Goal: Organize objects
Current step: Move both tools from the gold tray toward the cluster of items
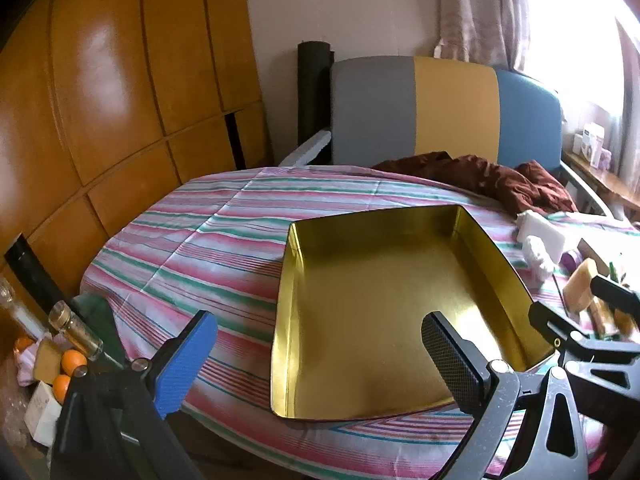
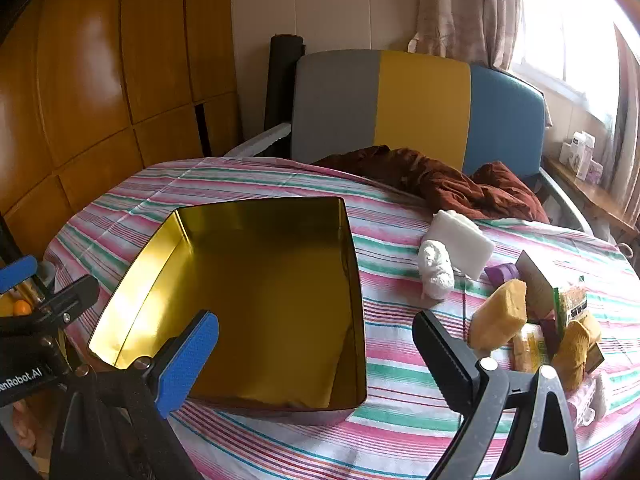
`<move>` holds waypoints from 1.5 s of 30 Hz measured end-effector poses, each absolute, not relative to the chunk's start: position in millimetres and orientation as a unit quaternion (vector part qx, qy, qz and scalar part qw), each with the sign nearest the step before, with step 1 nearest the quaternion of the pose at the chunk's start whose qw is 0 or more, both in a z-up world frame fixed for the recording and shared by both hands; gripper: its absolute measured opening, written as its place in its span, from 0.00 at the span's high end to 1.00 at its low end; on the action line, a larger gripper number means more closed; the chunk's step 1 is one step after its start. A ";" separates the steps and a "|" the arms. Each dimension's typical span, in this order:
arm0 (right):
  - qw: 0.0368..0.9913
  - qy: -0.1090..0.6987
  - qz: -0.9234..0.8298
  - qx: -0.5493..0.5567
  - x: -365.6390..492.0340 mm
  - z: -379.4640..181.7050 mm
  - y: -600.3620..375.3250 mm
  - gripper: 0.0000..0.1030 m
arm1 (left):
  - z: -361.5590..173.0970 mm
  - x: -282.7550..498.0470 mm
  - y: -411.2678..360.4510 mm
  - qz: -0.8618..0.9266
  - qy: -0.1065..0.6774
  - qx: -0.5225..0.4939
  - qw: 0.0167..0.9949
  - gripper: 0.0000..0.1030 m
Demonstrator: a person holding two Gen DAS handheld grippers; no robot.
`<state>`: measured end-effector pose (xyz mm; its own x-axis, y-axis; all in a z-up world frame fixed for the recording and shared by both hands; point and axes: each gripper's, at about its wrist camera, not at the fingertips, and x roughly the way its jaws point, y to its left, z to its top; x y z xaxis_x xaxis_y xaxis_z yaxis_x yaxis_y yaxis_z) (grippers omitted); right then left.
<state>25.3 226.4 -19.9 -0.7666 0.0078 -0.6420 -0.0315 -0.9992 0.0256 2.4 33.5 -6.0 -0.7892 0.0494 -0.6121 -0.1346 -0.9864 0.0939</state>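
Note:
A gold metal tin stands empty on the striped tablecloth. My left gripper hovers open over the tin's near left corner, nothing between its fingers. My right gripper hovers open above the tin's near right corner, also with nothing in it. Right of the tin lies a pile of objects: a white block, a crumpled white wad, a yellow sponge, a purple item and several packets. The same pile shows at the right edge of the left wrist view.
A brown cloth lies at the table's far edge before a grey, yellow and blue chair. Wooden cabinets line the left. Left of the table sit bottles, oranges and boxes. A window sill holds small boxes.

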 end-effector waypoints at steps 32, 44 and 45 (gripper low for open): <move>0.180 0.117 0.911 -0.353 45.0 0.7 426.3 0.03 | -15.5 -10.5 124.0 0.884 0.069 -0.379 0.263 0.00; 0.249 0.217 0.886 -0.326 63.2 -22.2 537.7 0.03 | -17.6 -30.7 180.2 0.845 0.087 -0.423 0.316 0.00; 0.248 0.240 0.877 -0.334 65.3 -26.6 545.3 0.03 | -18.0 -31.6 186.0 0.841 0.089 -0.425 0.322 0.00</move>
<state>65.3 545.3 -26.6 -0.6531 0.2747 -0.7056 -0.5961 -0.7612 0.2554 -31.6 186.0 -18.0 -0.4312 0.4654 -0.7730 -0.6175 -0.7769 -0.1233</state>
